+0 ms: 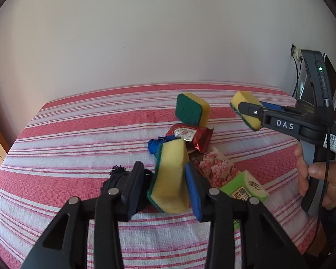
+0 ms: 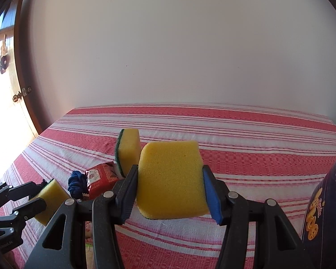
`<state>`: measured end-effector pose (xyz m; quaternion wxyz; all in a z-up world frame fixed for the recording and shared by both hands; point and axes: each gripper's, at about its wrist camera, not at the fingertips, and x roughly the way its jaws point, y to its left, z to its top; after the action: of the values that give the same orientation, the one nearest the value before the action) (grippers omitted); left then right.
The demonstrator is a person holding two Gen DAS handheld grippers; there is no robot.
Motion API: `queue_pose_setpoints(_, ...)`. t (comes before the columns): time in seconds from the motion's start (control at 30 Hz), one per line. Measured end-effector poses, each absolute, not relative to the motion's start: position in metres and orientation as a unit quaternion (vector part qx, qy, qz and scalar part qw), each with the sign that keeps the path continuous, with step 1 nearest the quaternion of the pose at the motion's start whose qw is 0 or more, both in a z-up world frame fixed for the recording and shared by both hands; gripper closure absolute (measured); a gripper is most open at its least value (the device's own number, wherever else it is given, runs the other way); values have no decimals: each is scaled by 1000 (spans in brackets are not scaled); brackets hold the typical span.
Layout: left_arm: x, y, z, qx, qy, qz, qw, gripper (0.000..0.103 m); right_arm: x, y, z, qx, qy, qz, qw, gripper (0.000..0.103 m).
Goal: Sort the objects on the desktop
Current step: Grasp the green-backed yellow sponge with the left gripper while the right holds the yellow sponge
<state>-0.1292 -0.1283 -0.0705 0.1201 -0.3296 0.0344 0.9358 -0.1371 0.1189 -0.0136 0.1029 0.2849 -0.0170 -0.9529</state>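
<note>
Three yellow sponges with green scrub backs are in view. One sponge (image 1: 170,174) stands tilted between my left gripper's (image 1: 163,165) pads, which press on its two sides. The right wrist view shows the same sponge (image 2: 51,195) in the left gripper (image 2: 43,192) at the lower left. My right gripper (image 2: 170,168) is shut on a second sponge (image 2: 171,179) and holds it above the cloth; the left wrist view shows that gripper (image 1: 246,112) and sponge (image 1: 244,102) at the right. The third sponge (image 1: 191,109) (image 2: 128,152) leans upright on the pile.
The red-and-white striped tablecloth (image 1: 78,139) bears a red snack packet (image 1: 190,136), a blue cloth bundle (image 1: 154,145), a black fabric item (image 1: 116,177), a pink floral packet (image 1: 217,168) and a green packet (image 1: 244,188). A dark blue can (image 2: 320,213) stands at right. A hand (image 1: 318,174) grips the right handle.
</note>
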Motion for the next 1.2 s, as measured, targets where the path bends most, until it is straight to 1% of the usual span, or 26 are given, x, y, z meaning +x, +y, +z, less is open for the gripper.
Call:
queue_pose_setpoints(0.07,-128,-122,-71,-333,53,934,118,64,-138,118,-13,285,-16,-953,103,46)
queue_pose_setpoints(0.13,-127,-113,-73,-335,72,932,120,57,-138,118,-14,285,-17,-953,103,46)
queue_pose_setpoints(0.2,-130,-101,-76,-336,94,929,123,35,-138,118,-13,286,-18,-952,102,46)
queue_pose_setpoints(0.27,-135,-91,-78,-336,121,926,119,26,-139,117,-14,288,-18,-952,103,46)
queue_pose_setpoints(0.4,-159,-76,-89,-365,143,912,124,26,-139,118,-14,289,-20,-952,103,46)
queue_pose_setpoints(0.43,-162,-74,-90,-370,138,909,132,26,-140,117,-15,291,-21,-951,103,46)
queue_pose_setpoints(0.47,-164,-74,-89,-376,125,907,145,34,-141,117,-15,292,-22,-951,103,46)
queue_pose_setpoints(0.5,-165,-76,-88,-383,105,903,164,53,-141,117,-15,293,-24,-950,103,46)
queue_pose_setpoints(0.53,-165,-80,-87,-383,85,902,181,60,-142,118,-16,294,-26,-950,104,46)
queue_pose_setpoints(0.57,-164,-84,-86,-378,76,906,176,68,-143,118,-16,295,-28,-949,105,46)
queue_pose_setpoints(0.67,-169,-103,-91,-402,45,901,159,75,-144,118,-17,298,-33,-948,107,46)
queue_pose_setpoints(0.73,-166,-110,-91,-403,27,897,182,74,-144,119,-17,298,-33,-948,106,46)
queue_pose_setpoints(0.8,-161,-104,-92,-402,60,897,173,74,-144,118,-17,297,-33,-948,106,46)
queue_pose_setpoints(0.87,-159,-97,-91,-399,78,900,156,74,-143,118,-17,297,-33,-948,107,46)
queue_pose_setpoints(0.9,-159,-96,-91,-399,76,901,151,76,-143,119,-17,298,-34,-948,107,46)
queue_pose_setpoints(1.0,-163,-96,-89,-394,66,907,137,76,-142,121,-17,295,-38,-949,104,46)
queue_pose_setpoints(1.07,-160,-95,-82,-369,60,919,126,76,-142,122,-16,292,-40,-950,104,46)
queue_pose_setpoints(1.2,-150,-92,-58,-288,27,950,119,76,-134,123,-12,266,-38,-958,99,46)
